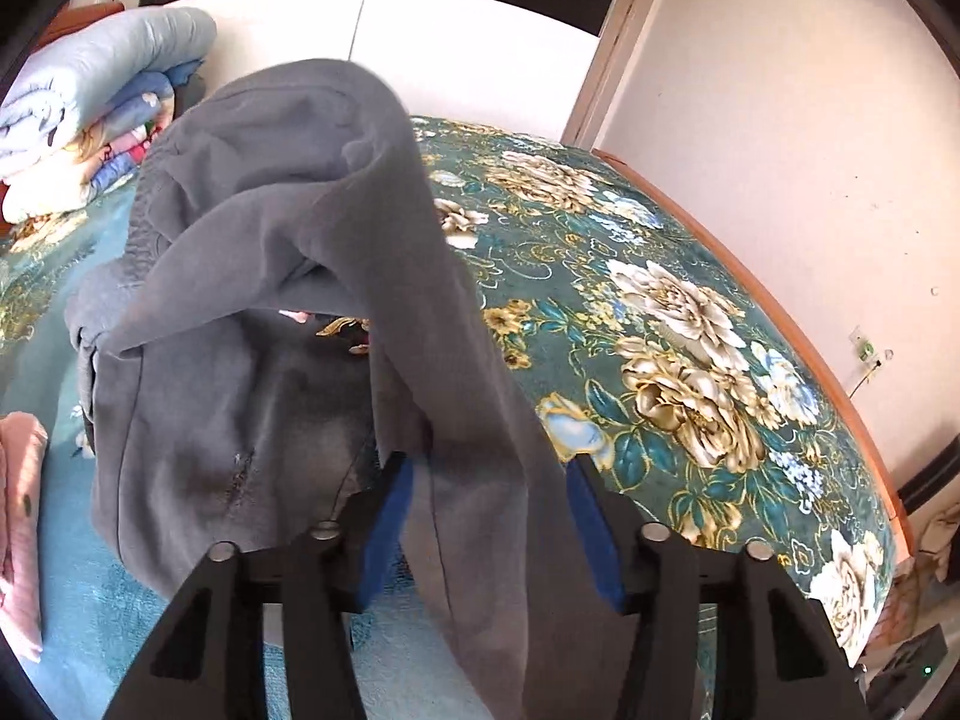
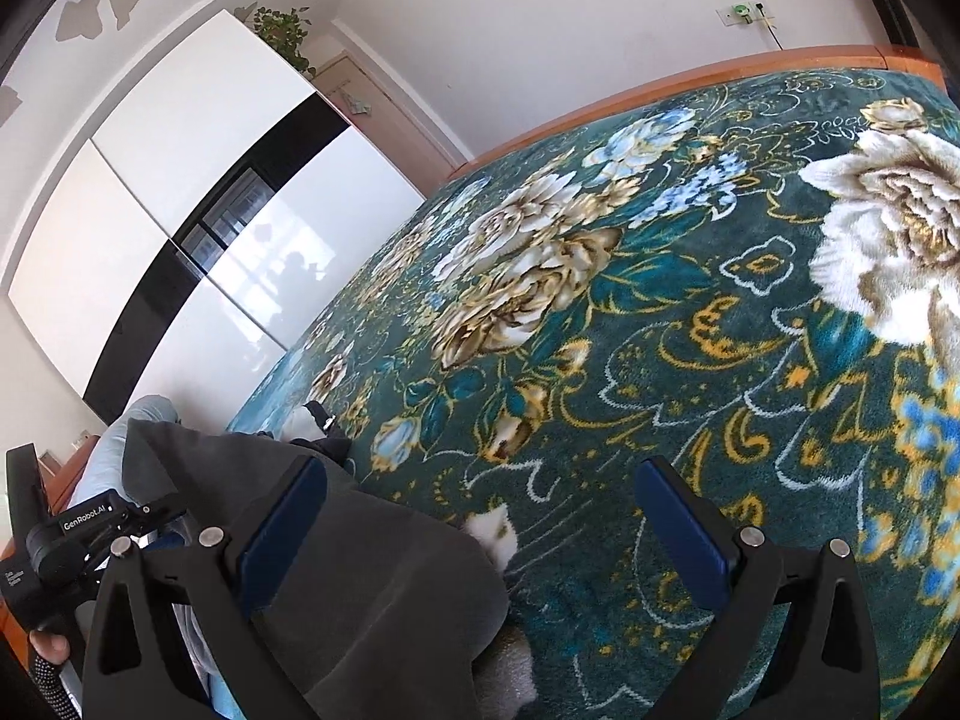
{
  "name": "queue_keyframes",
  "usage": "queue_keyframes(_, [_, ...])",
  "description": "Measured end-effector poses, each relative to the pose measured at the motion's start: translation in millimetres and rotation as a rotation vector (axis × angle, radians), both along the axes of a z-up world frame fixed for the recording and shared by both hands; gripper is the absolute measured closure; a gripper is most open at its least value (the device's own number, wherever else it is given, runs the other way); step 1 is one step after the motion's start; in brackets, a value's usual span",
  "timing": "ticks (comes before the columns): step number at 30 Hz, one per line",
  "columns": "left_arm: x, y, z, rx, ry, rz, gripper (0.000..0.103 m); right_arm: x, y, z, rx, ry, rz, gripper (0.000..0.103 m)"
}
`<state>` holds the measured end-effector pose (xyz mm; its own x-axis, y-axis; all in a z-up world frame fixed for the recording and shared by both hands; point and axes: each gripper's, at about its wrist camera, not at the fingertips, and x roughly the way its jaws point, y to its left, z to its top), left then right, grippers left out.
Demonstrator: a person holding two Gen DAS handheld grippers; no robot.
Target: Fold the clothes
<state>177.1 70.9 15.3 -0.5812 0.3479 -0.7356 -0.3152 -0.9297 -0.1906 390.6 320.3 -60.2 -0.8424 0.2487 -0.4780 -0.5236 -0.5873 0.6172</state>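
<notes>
The grey garment (image 1: 270, 276) lies heaped on the floral bedspread (image 1: 660, 312), one strip passing loosely between the open left gripper (image 1: 489, 474); the right gripper (image 2: 480, 480) is open and empty

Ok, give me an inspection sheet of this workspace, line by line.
Surface: bed under a teal floral blanket, wooden edge along the wall.
Job's things: grey garment bunched and partly lifted, one part draped between the left fingers.
Clutter: folded quilts stacked at the far corner; pink cloth at the near edge.
Grippers: left gripper open, pads not pressing the cloth; right gripper open, garment lying by one finger.
Cables: cord hanging from a wall socket.
Surroundings: white and black wardrobe, plant on top, pale walls.
</notes>
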Motion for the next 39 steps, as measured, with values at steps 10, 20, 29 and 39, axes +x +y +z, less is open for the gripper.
queue_keyframes(10, [-27.8,5.0,-5.5,-0.170,0.028,0.104,0.084,-4.6,1.7,-0.5,-0.023,0.021,0.032,0.000])
queue_keyframes(20, [100.2,-21.0,52.5,-0.007,0.061,-0.147,0.096,8.9,-0.3,3.0,-0.041,0.078,0.054,0.000])
queue_keyframes(29, [159.6,-210.0,-44.1,0.018,-0.246,0.001,0.096,17.2,-31.6,25.9,0.001,0.165,0.208,0.000])
queue_keyframes(39, [122.1,-280.9,-54.0,0.102,-0.289,0.059,0.090,-28.5,-149.5,30.0,0.022,0.135,0.616,0.000])
